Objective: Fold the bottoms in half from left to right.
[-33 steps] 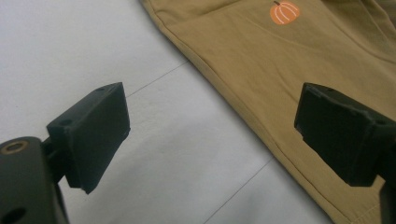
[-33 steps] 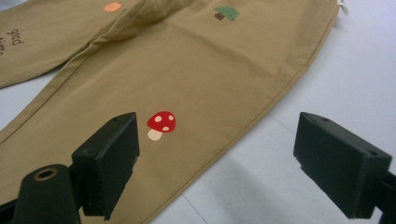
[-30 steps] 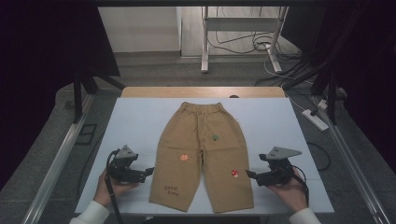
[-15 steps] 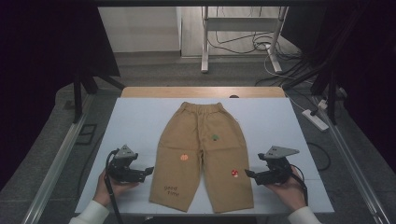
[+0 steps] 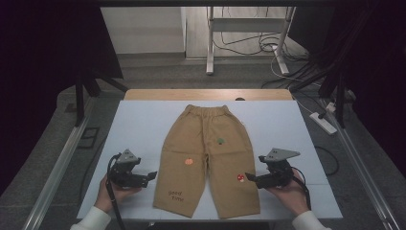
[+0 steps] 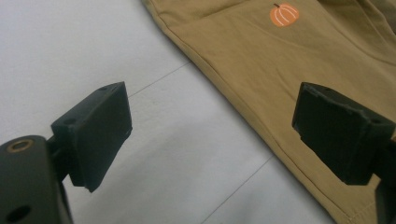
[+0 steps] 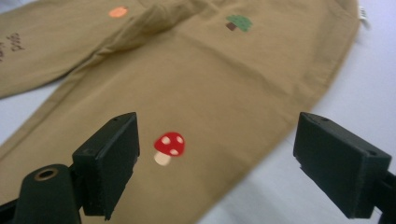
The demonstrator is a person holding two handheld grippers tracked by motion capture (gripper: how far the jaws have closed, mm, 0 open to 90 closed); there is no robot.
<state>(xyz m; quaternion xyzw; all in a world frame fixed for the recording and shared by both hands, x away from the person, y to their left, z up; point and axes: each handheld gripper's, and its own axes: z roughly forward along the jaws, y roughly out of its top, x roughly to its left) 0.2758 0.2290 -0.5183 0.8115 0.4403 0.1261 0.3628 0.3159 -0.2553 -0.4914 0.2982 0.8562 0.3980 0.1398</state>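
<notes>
A: Entry. Tan cotton child's trousers with small printed motifs (image 5: 207, 158) lie flat and face-up in the middle of the pale blue tabletop (image 5: 139, 129), waistband away from the person, both legs spread toward the near edge. Judged reason: laid out smooth so the side seams are reachable for a fold.

B: Hand-held grippers?

A: Left hand-held gripper (image 5: 152, 175) sits just beside the outer seam of the left leg, jaws wide apart, nothing between them; one jaw is over bare tabletop, the other over cloth. Right hand-held gripper (image 5: 249, 177) mirrors it at the right leg, near the red mushroom print (image 7: 169, 145), jaws likewise spread and empty.

B: Pose?

A: Both hands low, grippers pointing inward, level with the tabletop. Looks set for a seam pinch on each side.
</notes>
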